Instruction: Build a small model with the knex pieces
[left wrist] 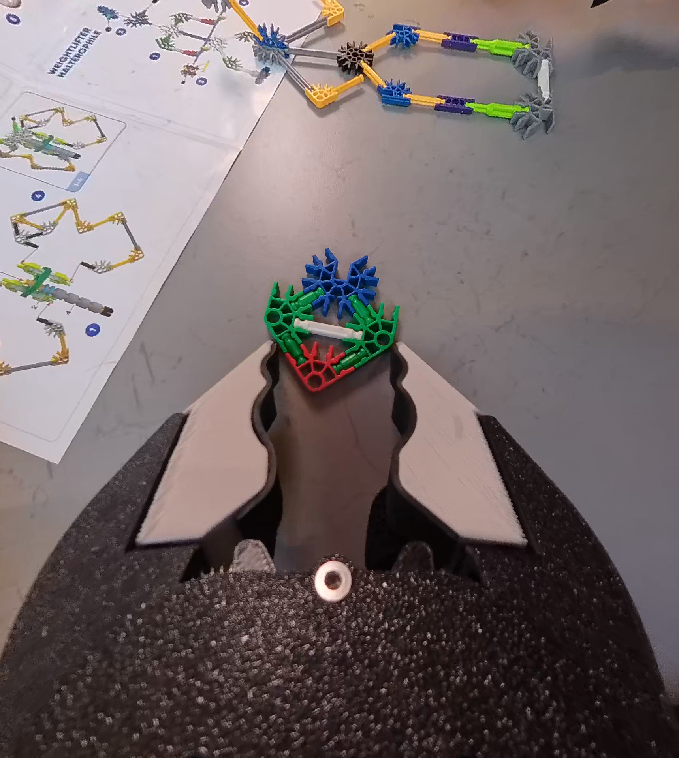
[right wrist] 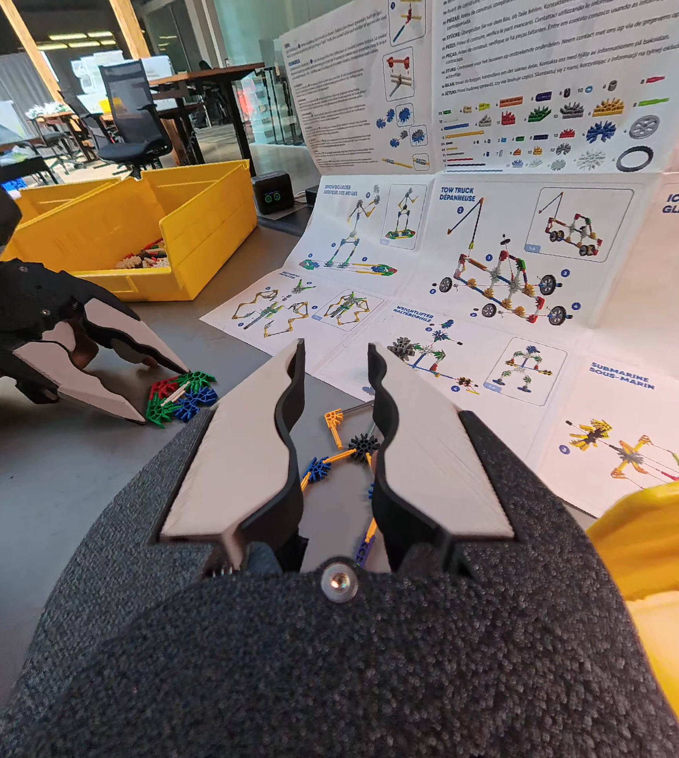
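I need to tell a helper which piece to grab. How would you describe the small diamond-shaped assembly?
On the grey table, right of the instruction sheet, it lies flat at the tips of the open left gripper. The small diamond-shaped assembly has green sides, a red corner, a blue snowflake connector and a white crossbar, unlike the long yellow-limbed model farther off.

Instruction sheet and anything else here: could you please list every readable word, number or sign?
White folded paper instruction sheet: blue headings, numbered blue circles, small-print paragraphs; legible in part, but I do not copy writing.
Small black device with lit screen: green marks, too small to read.
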### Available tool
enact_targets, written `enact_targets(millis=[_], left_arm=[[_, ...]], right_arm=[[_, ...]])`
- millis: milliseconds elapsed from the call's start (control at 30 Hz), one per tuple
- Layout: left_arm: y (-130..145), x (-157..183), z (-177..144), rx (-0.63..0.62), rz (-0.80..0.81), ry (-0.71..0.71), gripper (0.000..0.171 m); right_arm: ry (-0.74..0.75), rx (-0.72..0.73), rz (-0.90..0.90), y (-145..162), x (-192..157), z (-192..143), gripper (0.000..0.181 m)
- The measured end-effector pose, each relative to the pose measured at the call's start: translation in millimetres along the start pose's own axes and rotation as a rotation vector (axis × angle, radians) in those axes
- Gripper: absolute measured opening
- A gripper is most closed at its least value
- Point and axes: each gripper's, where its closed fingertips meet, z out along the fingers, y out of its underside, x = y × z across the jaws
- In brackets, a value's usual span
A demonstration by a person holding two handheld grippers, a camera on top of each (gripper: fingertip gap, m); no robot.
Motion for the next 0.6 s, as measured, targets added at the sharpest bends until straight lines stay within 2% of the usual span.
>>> enact_targets(millis=[367,600], left_arm=[[6.2,7.1,-7.7,-0.024,0.005,0.001,0.053],[17.8,-3.7,-21.3,-0.051,0.020,-0.038,0.053]], right_arm=[[0.019,-0.003,-0.023,-0.9,-0.2,-1.3,0.027],[0.005,-0.026,-0.040,4.9,-6.1,2.2,0.026]])
